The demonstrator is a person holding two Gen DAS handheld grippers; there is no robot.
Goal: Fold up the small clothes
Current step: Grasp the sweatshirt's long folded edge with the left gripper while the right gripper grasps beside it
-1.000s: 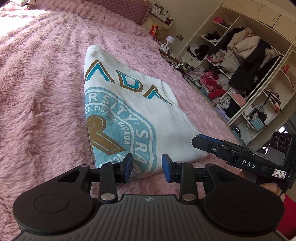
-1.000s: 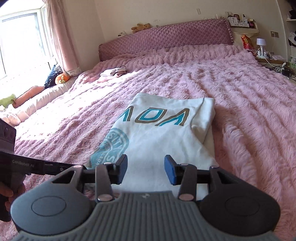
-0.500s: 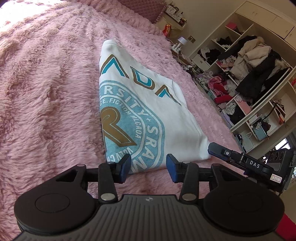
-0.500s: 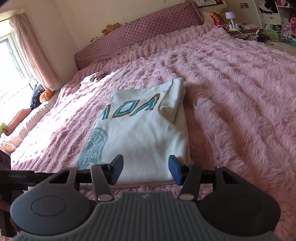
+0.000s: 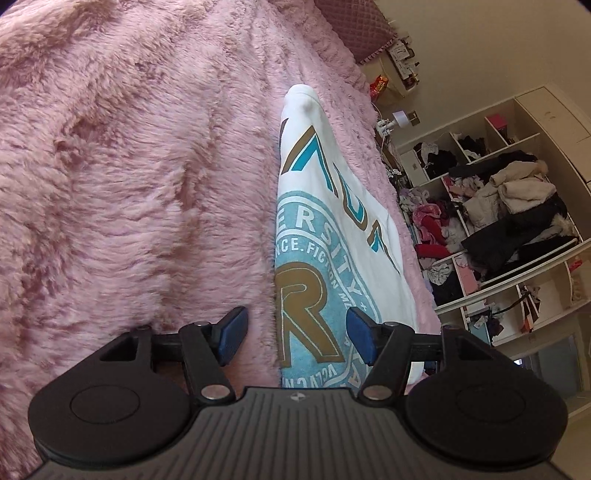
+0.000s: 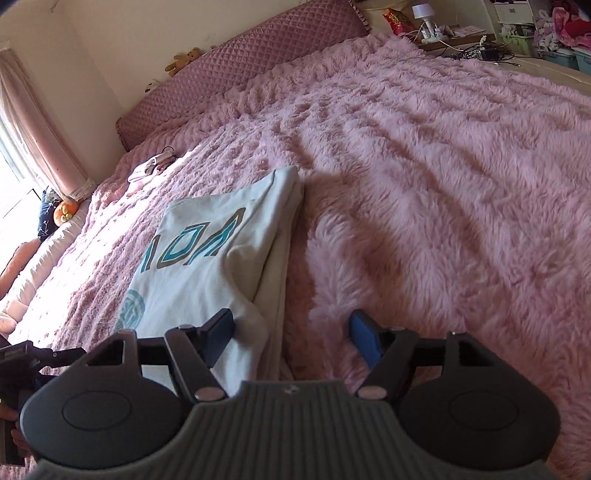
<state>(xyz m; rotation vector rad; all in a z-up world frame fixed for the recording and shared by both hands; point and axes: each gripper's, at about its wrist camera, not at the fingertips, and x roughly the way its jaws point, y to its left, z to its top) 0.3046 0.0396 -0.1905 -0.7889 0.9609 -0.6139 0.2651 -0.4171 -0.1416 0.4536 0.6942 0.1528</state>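
Note:
A white shirt (image 5: 325,221) with a teal and gold print lies folded lengthwise on the pink furry bedspread (image 5: 129,184). My left gripper (image 5: 297,334) is open, its jaws wide apart, straddling the shirt's near left edge. In the right wrist view the shirt (image 6: 207,258) lies left of centre. My right gripper (image 6: 291,341) is open over the shirt's near right corner, its left fingertip (image 6: 218,332) above the cloth and its right one above the bedspread (image 6: 443,184).
An open wardrobe (image 5: 509,229) stuffed with clothes stands beyond the bed's right side. A quilted headboard (image 6: 240,70) and a bedside table (image 6: 461,33) with a lamp are at the far end. A small cloth item (image 6: 151,168) lies near the pillows.
Both grippers have opened wider and moved apart to the shirt's two near corners, the left one to the left edge, the right one to the right edge, both closer to the bed.

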